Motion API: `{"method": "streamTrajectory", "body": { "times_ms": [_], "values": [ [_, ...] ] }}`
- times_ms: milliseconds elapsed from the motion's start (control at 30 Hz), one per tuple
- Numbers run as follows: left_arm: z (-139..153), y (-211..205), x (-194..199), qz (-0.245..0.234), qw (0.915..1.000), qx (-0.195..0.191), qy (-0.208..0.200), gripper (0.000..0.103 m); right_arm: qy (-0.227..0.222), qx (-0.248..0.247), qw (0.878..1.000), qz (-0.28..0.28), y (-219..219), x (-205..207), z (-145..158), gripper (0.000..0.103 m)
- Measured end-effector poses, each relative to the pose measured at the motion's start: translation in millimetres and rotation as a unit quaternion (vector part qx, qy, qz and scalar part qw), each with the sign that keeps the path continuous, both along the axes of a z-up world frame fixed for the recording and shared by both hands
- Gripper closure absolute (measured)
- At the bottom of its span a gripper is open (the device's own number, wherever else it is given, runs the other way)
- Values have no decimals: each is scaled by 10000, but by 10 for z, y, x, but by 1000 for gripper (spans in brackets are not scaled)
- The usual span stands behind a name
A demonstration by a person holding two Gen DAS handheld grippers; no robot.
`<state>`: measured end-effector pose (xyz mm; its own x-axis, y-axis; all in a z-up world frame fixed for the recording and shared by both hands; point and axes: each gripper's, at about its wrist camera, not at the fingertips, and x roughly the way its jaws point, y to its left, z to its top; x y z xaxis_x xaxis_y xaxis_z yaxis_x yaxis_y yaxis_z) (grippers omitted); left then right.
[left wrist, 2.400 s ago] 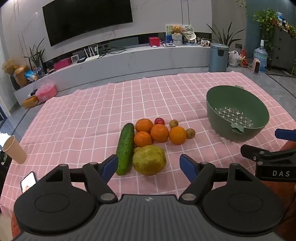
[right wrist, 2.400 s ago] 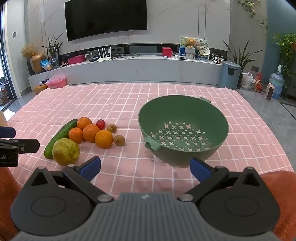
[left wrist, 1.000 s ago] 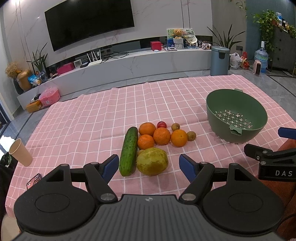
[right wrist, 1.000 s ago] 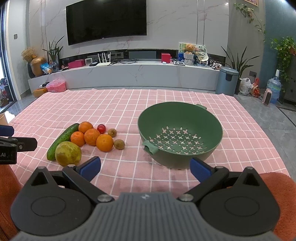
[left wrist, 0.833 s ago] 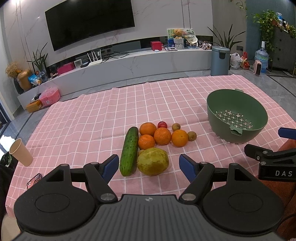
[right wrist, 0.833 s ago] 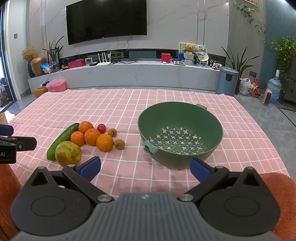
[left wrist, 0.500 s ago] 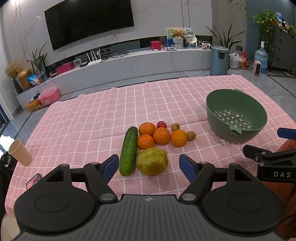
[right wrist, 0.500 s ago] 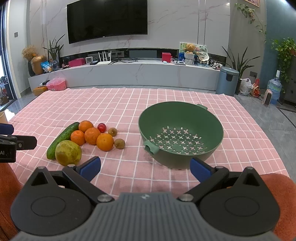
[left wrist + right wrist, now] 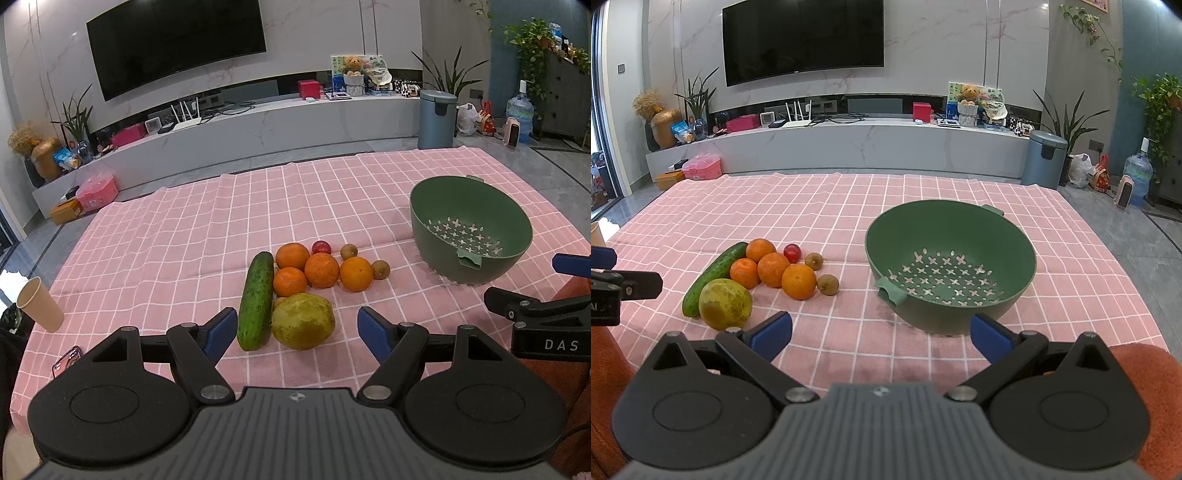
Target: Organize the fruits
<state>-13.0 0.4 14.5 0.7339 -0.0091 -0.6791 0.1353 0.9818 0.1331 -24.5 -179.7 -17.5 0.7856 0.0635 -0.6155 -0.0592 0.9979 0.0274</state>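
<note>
While both the left gripper (image 9: pixel 297 326) and right gripper (image 9: pixel 881 330) hover spread and empty near the checked cloth's (image 9: pixel 184 236) front edge, bumpy cucumber (image 9: pixel 256 301), round oranges (image 9: pixel 321 270) and pear (image 9: pixel 303 321) cluster mid-cloth, well left of the perforated green plastic colander (image 9: pixel 951 266).

Left gripper (image 9: pixel 297 330): black plastic body, ribbed grey centre panel with small round emblem, two round disc housings, angled black linkage arms, silver screw heads at pivots, blue pads (image 9: pixel 221 331) on fingertips. Right gripper (image 9: pixel 881 332): same build, blue pads (image 9: pixel 772 334). White letters "DAS" on right gripper's side, seen from left camera. Orange-red sleeves at frame edges.
</note>
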Motion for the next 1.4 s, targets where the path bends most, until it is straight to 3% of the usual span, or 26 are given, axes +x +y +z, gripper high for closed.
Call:
{"method": "streamTrajectory", "body": {
  "times_ms": [633, 867, 933, 1067, 1267, 1400],
  "values": [
    [12, 10, 6, 7, 10000, 20, 28, 16, 0, -7, 10000, -4, 0, 0, -3, 4],
    [155, 131, 175, -207, 9997, 86, 53, 21, -146, 183, 9993, 276, 11, 76, 18, 5],
    [179, 205, 284, -159, 9997, 146, 94, 28, -239, 223, 9984, 463, 53, 126, 36, 5],
    [147, 449, 587, -5, 9990, -37, 447, 45, -102, 287, 9963, 806, 192, 313, 34, 9],
    [-66, 771, 1001, 161, 9911, -661, 1143, 52, 472, 659, 9891, 1226, 489, 674, -85, 31],
    [-275, 853, 1213, 183, 9857, -797, 1475, 54, 800, 839, 9827, 1448, 763, 894, -226, 34]
  ]
}}
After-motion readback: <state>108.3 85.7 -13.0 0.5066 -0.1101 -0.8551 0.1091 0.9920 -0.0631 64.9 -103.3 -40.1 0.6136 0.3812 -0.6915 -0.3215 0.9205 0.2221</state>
